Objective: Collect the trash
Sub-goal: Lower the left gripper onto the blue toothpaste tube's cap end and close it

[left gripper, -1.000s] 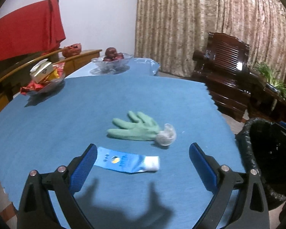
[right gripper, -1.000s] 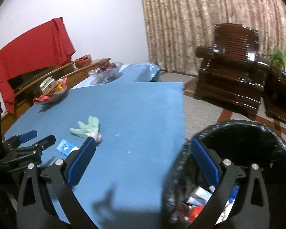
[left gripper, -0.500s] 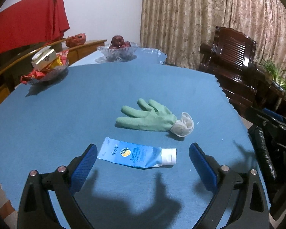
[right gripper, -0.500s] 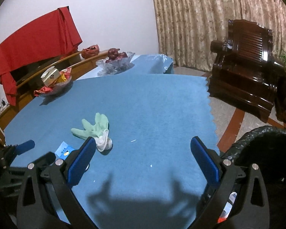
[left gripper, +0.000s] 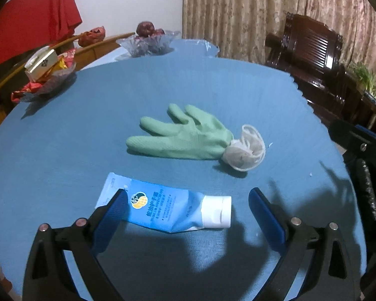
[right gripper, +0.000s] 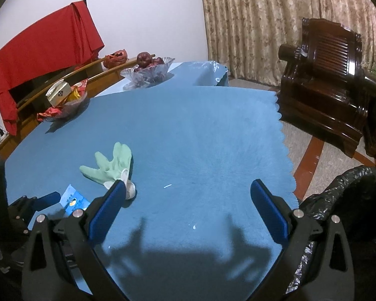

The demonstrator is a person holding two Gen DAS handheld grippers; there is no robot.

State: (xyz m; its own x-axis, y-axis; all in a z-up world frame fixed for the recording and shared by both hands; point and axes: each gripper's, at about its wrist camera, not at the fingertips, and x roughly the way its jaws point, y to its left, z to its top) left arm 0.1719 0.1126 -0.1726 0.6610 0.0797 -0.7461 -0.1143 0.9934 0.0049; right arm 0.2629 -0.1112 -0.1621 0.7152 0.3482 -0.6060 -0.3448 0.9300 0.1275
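A blue squeeze tube (left gripper: pixel 163 207) with a white cap lies flat on the blue tablecloth (left gripper: pixel 62 150). My left gripper (left gripper: pixel 188 195) is open just above it, and the left finger's tip overlaps the tube's flat end. Beyond it lies a green glove (left gripper: pixel 185 135) with a crumpled white cuff (left gripper: pixel 245 151). My right gripper (right gripper: pixel 188 186) is open over bare cloth near the table's right edge and holds nothing. From there the glove (right gripper: pixel 110 165) and the tube (right gripper: pixel 74 200) sit to its left. A black-lined trash bin (right gripper: pixel 351 195) stands on the floor at the right.
A glass bowl of fruit (left gripper: pixel 150 42) and a dish of snacks with a box (left gripper: pixel 45 72) stand at the far side of the table. A dark wooden armchair (right gripper: pixel 325 75) and curtains are beyond the table. A red cloth (right gripper: pixel 42 57) hangs at the back left.
My left gripper has come forward and down until the tube lies between its fingers. My right gripper has swung left, from above the bin to over the table.
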